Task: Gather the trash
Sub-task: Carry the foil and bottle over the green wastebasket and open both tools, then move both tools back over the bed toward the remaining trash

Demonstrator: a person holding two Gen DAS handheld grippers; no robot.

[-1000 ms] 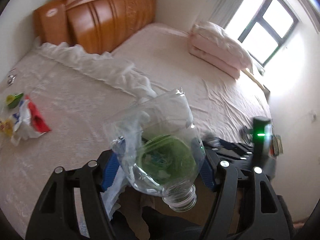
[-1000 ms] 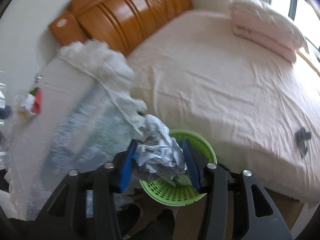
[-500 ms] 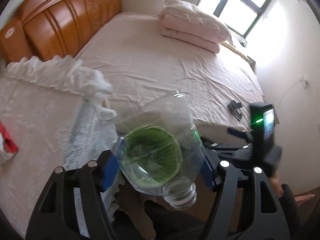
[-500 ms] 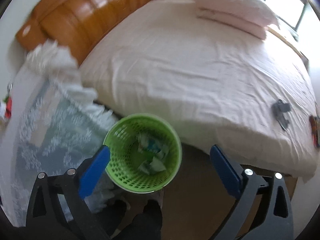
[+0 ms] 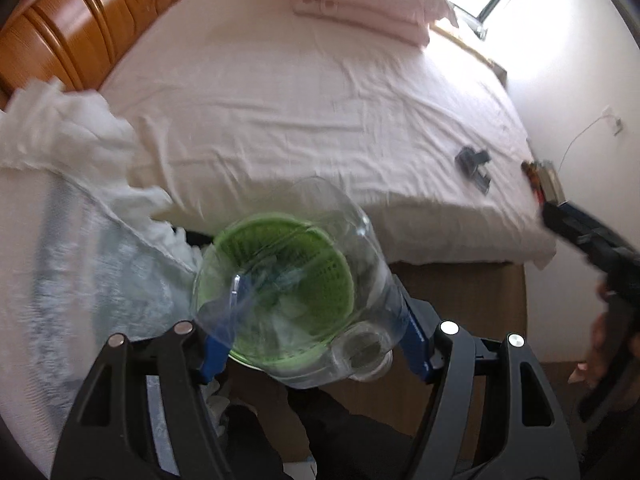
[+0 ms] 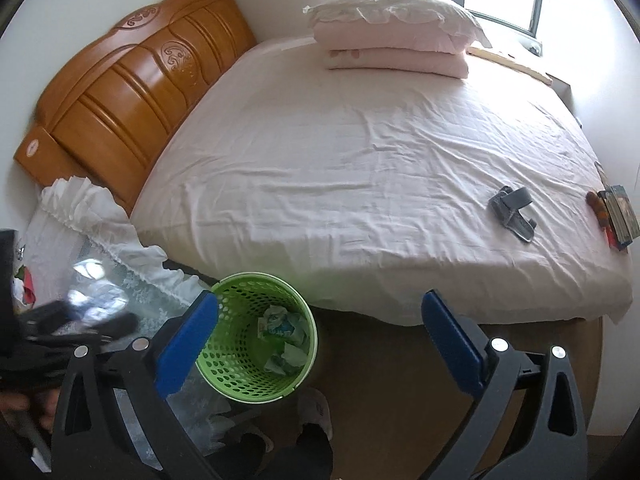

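1. The left tool (image 5: 308,332) clamps a clear plastic bottle (image 5: 320,280) above the green bin (image 6: 260,336); the right tool (image 6: 320,344) gapes wide, empty.
2. Released off-centre, the bulky bottle could catch the rim and tumble to the floor.
3. No writing is legible; the bottle carries no label.

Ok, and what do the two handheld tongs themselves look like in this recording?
Both match: the left tongs and right tongs have black skeletal plastic frames with triangular cutouts, round silver pivot bolts, and flat bright-blue pads on the finger tips. No cables, markings or sleeves are visible.
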